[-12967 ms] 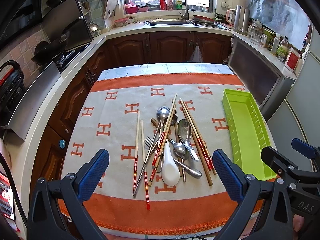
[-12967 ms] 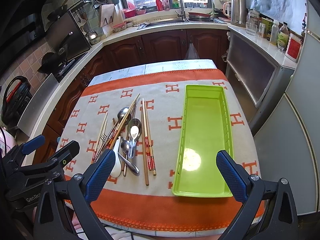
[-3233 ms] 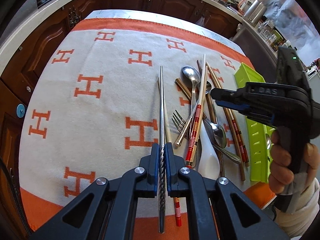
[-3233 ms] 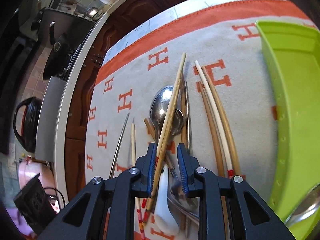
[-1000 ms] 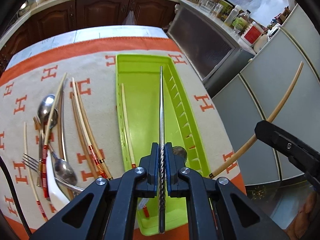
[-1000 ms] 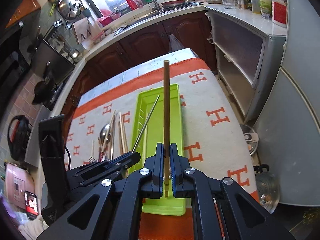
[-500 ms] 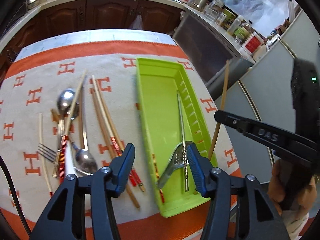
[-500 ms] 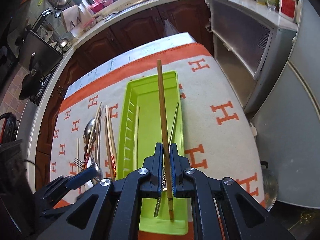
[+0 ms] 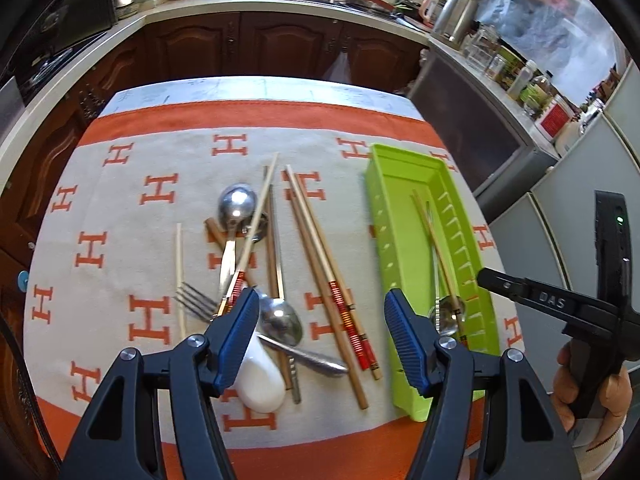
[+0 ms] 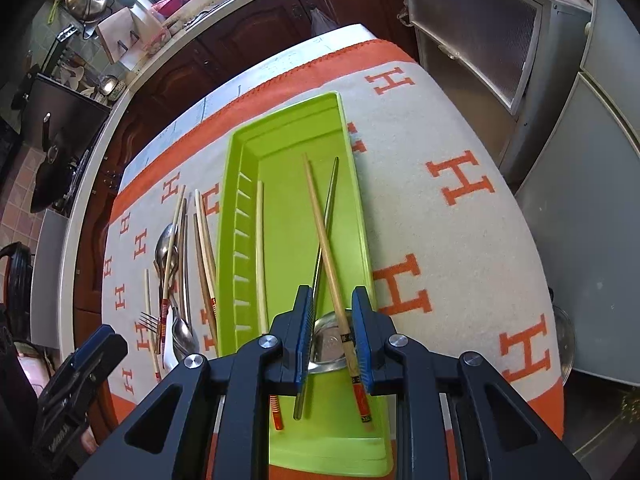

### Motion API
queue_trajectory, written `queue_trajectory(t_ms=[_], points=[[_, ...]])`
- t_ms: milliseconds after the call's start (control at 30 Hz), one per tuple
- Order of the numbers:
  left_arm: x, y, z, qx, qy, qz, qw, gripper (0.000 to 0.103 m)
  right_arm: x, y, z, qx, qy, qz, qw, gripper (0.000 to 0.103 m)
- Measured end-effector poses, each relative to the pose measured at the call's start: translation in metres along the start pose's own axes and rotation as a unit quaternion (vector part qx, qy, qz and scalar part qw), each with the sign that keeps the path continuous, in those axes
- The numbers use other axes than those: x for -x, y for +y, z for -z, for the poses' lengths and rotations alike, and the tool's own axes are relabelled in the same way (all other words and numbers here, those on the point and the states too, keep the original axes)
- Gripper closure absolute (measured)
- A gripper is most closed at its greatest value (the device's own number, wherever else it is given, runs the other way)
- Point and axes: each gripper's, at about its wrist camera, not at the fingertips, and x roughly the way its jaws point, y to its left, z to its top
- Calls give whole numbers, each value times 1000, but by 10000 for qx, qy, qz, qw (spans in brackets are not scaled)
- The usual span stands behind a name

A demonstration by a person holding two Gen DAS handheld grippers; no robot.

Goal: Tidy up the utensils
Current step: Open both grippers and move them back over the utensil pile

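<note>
- Left gripper [image 9: 320,336]: jaws have just been opening and now stand wide with nothing between them, hovering above the loose pile [image 9: 264,264] of spoons, fork and chopsticks on the orange-and-cream cloth [image 9: 120,184]. For your next pick, choose a piece lying on top, such as the pale chopstick [image 9: 179,276] apart at the pile's left, so you don't drag its neighbours.
- Green tray [image 10: 352,216]: lies just right of the pile. Inside it lie a pale chopstick [image 10: 261,252], a metal chopstick [image 10: 326,216] and a spoon [image 10: 328,346].
- Right gripper [image 10: 333,340]: jaws have just been opening; the wooden chopstick [image 10: 320,224] lies between the blue pads, crossed over the metal one, apparently let go. Lift straight up and clear before swinging away, so a pad doesn't flick the stick out.
- Hard to read: whether the right pad touches the wooden chopstick's handle end; the spoon is mostly hidden behind the pads; in the left view the tray's contents blur together. The pile's near ends sit behind the left gripper's fingers. Your hand [image 9: 592,388] shows only at the frame edge.
</note>
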Motion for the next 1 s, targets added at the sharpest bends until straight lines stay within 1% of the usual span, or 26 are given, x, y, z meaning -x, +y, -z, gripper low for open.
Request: queue_trajectory(t_ms=[233, 433, 767, 900, 1000], points=[[9, 27, 8, 103, -80, -436, 9990, 39, 8, 22, 13, 353, -14, -11, 9994, 83], [13, 48, 16, 245, -23, -628, 9977, 39, 6, 37, 22, 530, 74, -56, 9985, 83], [14, 78, 24, 431, 61, -819, 9957, 39, 5, 66, 30, 877, 157, -181, 9959, 83], [5, 91, 29, 557, 195, -901, 9942, 39, 6, 84, 33, 1062, 156, -263, 9939, 83], [-6, 99, 35, 629, 333, -870, 9937, 39, 5, 98, 35, 1201, 166, -321, 9921, 83]])
